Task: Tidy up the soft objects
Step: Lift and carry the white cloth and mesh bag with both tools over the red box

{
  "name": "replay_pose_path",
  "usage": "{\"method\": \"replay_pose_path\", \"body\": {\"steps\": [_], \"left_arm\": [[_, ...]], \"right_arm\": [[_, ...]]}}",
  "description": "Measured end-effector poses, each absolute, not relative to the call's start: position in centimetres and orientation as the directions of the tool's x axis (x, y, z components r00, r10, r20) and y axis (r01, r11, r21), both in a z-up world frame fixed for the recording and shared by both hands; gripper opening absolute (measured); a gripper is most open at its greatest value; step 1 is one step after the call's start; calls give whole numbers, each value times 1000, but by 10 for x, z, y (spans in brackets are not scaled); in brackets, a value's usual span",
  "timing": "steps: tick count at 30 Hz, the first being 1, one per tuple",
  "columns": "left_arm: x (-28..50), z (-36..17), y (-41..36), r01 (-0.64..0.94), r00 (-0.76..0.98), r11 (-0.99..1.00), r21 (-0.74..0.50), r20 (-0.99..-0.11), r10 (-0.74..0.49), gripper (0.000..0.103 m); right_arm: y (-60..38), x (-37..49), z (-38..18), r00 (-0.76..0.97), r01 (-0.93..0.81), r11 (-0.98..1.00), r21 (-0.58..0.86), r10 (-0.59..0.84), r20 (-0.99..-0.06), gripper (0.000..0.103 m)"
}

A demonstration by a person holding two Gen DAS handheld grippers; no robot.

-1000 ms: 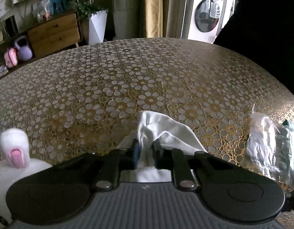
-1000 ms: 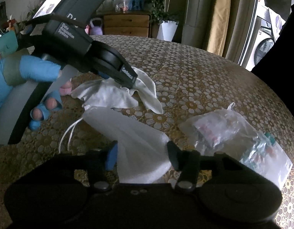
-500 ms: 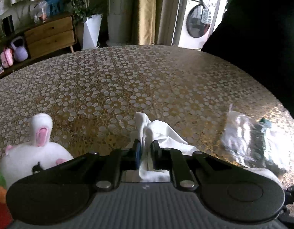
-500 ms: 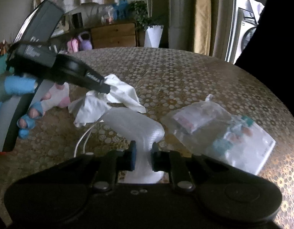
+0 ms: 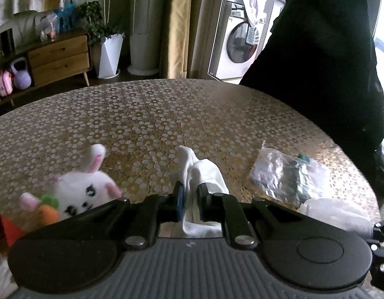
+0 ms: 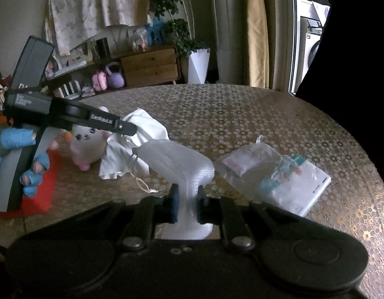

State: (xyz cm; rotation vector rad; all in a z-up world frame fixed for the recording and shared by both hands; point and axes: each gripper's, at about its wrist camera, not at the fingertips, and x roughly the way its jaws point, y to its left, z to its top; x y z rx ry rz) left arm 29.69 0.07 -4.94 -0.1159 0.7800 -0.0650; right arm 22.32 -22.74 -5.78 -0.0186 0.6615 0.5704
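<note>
Left gripper [image 5: 190,199] is pinching a white cloth [image 5: 204,172] above the table [image 5: 154,119], beside a bunny [image 5: 80,189]. Right gripper [image 6: 187,200] is clamping a translucent bag [image 6: 177,159]; packets [image 6: 274,174] lying nearby.
</note>
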Motion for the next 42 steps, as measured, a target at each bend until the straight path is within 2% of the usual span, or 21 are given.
{"method": "replay_pose_path", "body": {"steps": [9, 23, 34, 42], "left_arm": [[240, -8, 20, 19, 718, 992, -124, -688, -100, 12], [170, 34, 72, -39, 756, 992, -123, -653, -52, 12], [126, 46, 130, -131, 760, 984, -120, -649, 23, 12], [109, 39, 178, -219, 751, 970, -108, -653, 97, 12]], "right_arm": [[-225, 192, -30, 617, -534, 820, 205, 544, -569, 12], [-180, 149, 9, 583, -630, 751, 199, 626, -517, 12], [-110, 133, 29, 527, -715, 675, 181, 691, -494, 12], [-59, 128, 26, 484, -752, 639, 159, 701, -524, 12]]}}
